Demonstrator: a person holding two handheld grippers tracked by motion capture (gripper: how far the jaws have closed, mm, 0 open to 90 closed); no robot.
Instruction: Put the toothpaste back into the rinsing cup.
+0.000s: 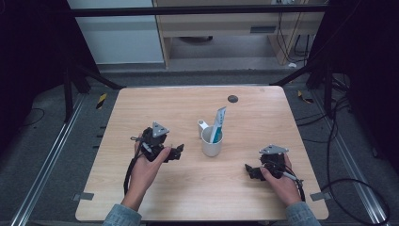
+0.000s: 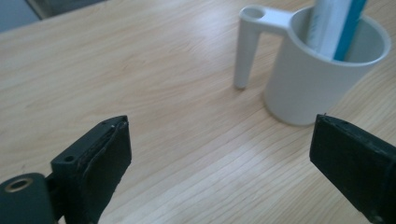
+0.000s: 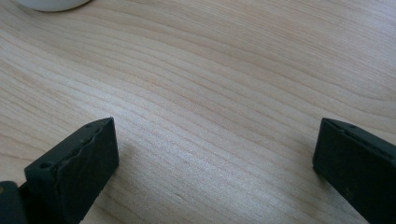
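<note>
Both hands hold wide-open, empty fingers low over the wooden surface (image 1: pixel 155 103), and the white cup (image 1: pixel 211 141) with its tall tube (image 1: pixel 218 123) stands upright between them, nearer the left gripper (image 1: pixel 178 152) than the right gripper (image 1: pixel 249 170).

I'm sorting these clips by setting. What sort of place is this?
Probably a lab or workshop recording rig: a bare wooden table inside a dark metal frame, loose cables on grey floor, and only a mug as prop.
</note>
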